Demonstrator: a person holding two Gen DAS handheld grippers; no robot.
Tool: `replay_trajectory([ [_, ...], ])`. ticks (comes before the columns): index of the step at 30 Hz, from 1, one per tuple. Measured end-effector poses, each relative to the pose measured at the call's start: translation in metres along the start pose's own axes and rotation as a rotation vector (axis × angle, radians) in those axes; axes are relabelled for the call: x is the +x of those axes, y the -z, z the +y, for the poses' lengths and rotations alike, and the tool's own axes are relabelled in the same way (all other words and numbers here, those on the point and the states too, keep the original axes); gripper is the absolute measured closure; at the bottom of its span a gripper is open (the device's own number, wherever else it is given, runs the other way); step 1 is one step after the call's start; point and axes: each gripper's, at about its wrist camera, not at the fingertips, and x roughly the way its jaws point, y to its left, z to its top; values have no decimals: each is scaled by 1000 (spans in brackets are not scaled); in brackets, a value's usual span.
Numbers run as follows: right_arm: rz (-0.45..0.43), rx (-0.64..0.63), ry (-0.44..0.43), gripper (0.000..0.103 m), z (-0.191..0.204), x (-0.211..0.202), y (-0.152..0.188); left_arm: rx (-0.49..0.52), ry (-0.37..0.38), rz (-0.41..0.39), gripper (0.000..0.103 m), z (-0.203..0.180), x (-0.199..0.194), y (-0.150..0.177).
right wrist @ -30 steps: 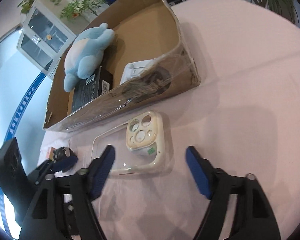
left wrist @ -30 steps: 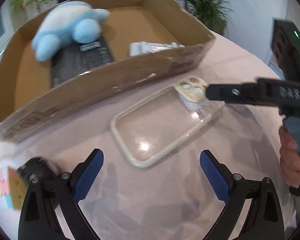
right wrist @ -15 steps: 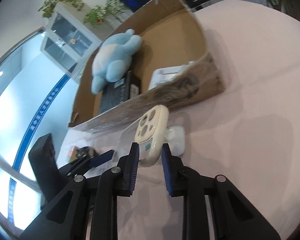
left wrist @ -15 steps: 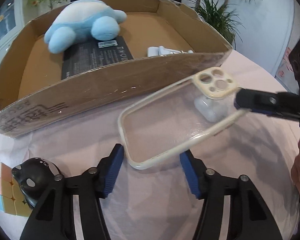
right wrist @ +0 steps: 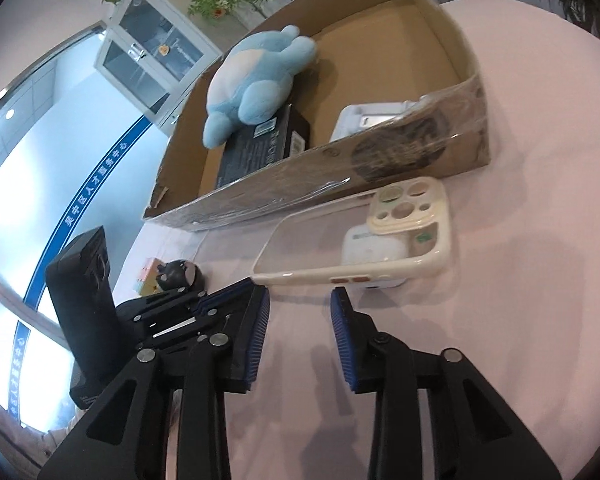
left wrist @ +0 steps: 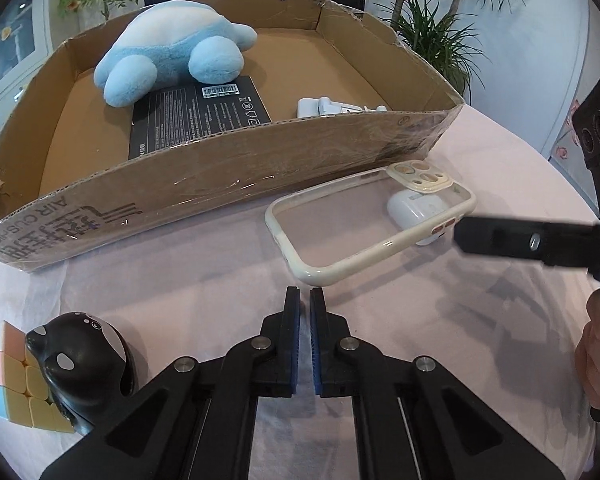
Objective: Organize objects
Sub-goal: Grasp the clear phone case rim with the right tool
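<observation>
A clear phone case with a cream rim [left wrist: 370,224] [right wrist: 356,236] lies tilted on the pink table, its camera end propped on a white earbud case [left wrist: 416,210] [right wrist: 374,250]. My left gripper [left wrist: 305,300] is shut and empty, just short of the case's near corner. My right gripper [right wrist: 300,304] is open and empty, its fingertips [right wrist: 342,306] just short of the case's long edge. The cardboard box [left wrist: 228,168] [right wrist: 380,160] stands behind the case.
In the box lie a blue plush toy [left wrist: 168,54] [right wrist: 256,84], a black flat box [left wrist: 196,114] [right wrist: 260,148] and a white stand [left wrist: 332,106] [right wrist: 372,120]. A black seal figure [left wrist: 80,364] [right wrist: 178,274] and a pastel cube [left wrist: 4,368] sit at the table's left.
The right gripper has let go of the phone case and opened; the case now rests on the earbud case. The left gripper has closed and pulled back.
</observation>
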Motion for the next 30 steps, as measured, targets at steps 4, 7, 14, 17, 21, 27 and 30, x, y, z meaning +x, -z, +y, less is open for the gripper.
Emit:
replay_trajectory([
  [4, -76, 78, 42, 23, -17, -14, -3, -7, 0, 0, 100, 1, 3, -2],
  [7, -96, 119, 65, 23, -26, -19, -6, -24, 16, 1, 94, 2, 4, -2],
  [14, -107, 236, 40, 33, -49, -18, -10, -129, 224, 13, 27, 7, 4, -6],
  [17, -75, 288, 36, 45, -54, -9, -15, -185, 301, 25, 27, 14, 5, -9],
  [21, -22, 362, 3, 68, -60, 8, -27, -293, 427, 35, 27, 31, 14, -14],
  [27, -31, 421, -61, 80, -70, 6, -19, -391, 518, 45, 27, 47, 19, -14],
  [30, -45, 427, -116, 84, -69, -2, -16, -454, 572, 55, 27, 56, 25, -15],
])
